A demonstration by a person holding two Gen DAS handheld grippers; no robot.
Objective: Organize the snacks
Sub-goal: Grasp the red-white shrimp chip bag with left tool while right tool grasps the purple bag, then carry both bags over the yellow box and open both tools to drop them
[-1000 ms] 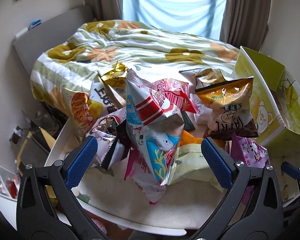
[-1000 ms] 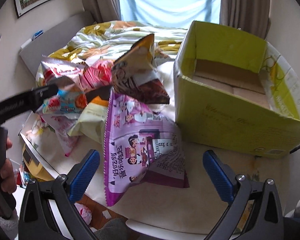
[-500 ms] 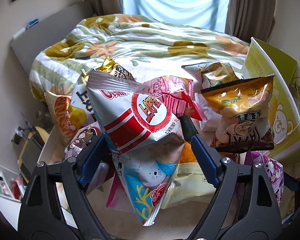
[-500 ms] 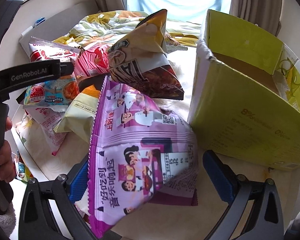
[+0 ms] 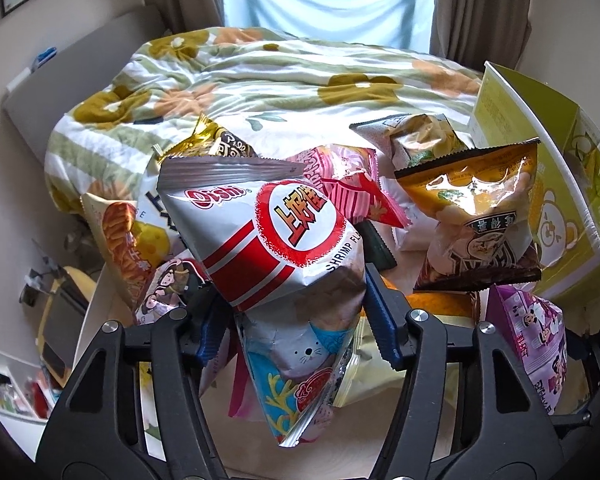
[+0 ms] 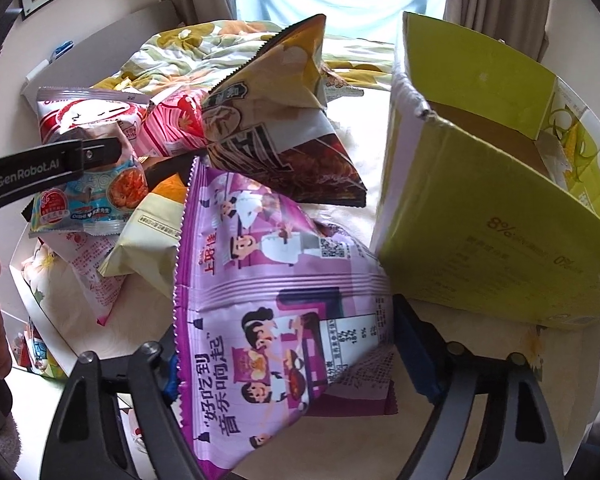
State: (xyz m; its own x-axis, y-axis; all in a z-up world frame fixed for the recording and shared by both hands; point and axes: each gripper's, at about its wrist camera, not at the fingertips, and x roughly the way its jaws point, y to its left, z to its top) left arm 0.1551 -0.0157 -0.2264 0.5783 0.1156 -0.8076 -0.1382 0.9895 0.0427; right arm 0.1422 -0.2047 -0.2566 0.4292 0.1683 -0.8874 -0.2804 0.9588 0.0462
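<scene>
The left hand-held gripper [image 5: 296,316], wide apart a second ago, has closed its blue pads onto the silver-and-red Oishi shrimp chips bag [image 5: 276,240], pinching its middle atop the snack pile. The right hand-held gripper [image 6: 288,356] has likewise narrowed around the purple snack bag [image 6: 268,296], which fills its jaws, apparently gripped. Both bags look ready to lift toward the green cardboard box [image 6: 480,208] standing just right of the pile on the table [image 6: 440,432].
</scene>
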